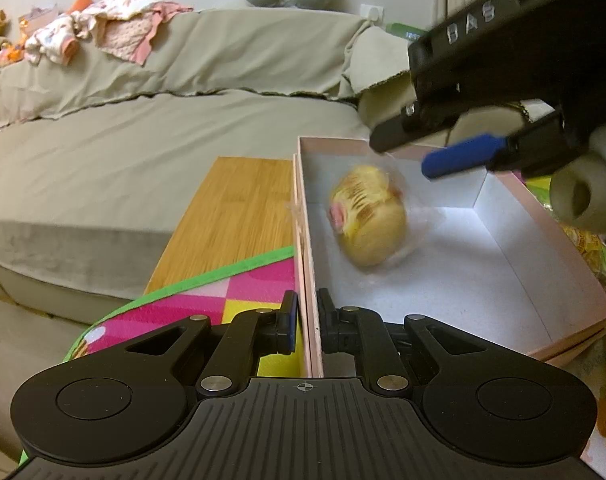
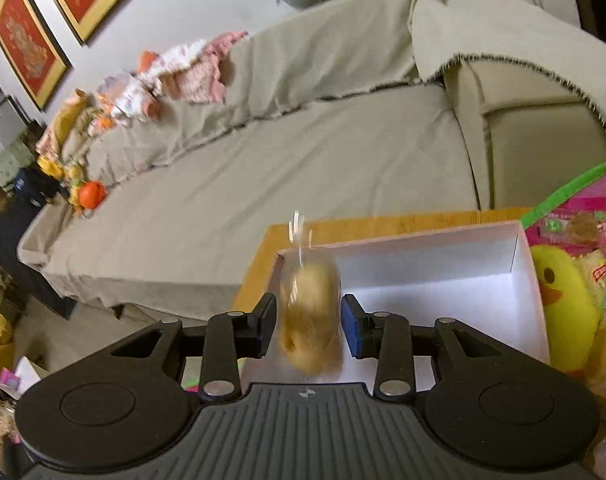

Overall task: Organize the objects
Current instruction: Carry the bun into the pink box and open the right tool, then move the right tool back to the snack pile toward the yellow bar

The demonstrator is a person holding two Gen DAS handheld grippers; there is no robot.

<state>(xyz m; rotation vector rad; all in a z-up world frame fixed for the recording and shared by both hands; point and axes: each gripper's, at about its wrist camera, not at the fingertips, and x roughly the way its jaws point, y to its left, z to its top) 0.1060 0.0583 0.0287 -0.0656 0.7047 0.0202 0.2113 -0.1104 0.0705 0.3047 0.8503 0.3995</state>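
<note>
Left wrist view is showing our left hand-held gripper (image 1: 308, 322) clenching the near wall of the pink box (image 1: 543, 264), while our right hand-held gripper (image 2: 308, 326), fingers spread, is releasing a wrapped bun (image 1: 369, 216) that is blurring above the box floor. We are judging it best to be holding the box steady on the worktop (image 1: 231, 216) and lifting clear only once the bun is settling.

left wrist view looks low along the box (image 1: 309, 240) wall toward the sofa (image 1: 143, 128); right wrist view looks down from above (both share box (image 2: 443, 280), sofa (image 2: 303, 160)).
</note>
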